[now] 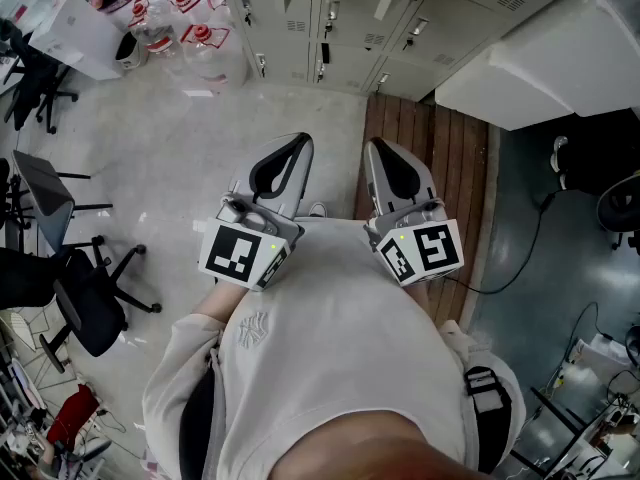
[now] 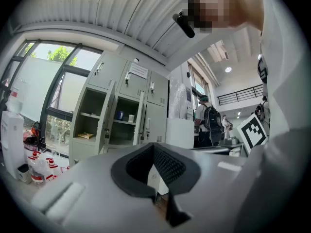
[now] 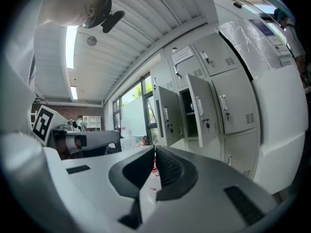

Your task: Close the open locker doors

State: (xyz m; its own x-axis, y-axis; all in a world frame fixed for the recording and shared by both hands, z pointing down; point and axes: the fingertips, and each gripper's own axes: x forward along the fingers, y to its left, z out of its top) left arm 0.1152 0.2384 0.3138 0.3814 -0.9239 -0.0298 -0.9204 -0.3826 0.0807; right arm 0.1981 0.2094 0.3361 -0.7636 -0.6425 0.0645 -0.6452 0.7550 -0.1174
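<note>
A bank of grey lockers [image 1: 345, 28] stands ahead of me, across the floor. In the left gripper view two locker compartments [image 2: 91, 121] gape open, with small items on their shelves. The right gripper view shows two open doors [image 3: 200, 109] swung outward, one [image 3: 166, 114] beside the other. Both grippers are held close to the person's chest, well short of the lockers. My left gripper [image 1: 299, 141] [image 2: 154, 147] is shut with nothing in it. My right gripper [image 1: 376, 146] [image 3: 154, 149] is also shut and empty.
Water jugs [image 1: 195, 43] stand on the floor left of the lockers. Office chairs [image 1: 85, 298] sit at the left. A wooden platform [image 1: 440, 158] and a big white block [image 1: 540, 63] lie to the right. A person with a backpack [image 2: 210, 125] stands further off.
</note>
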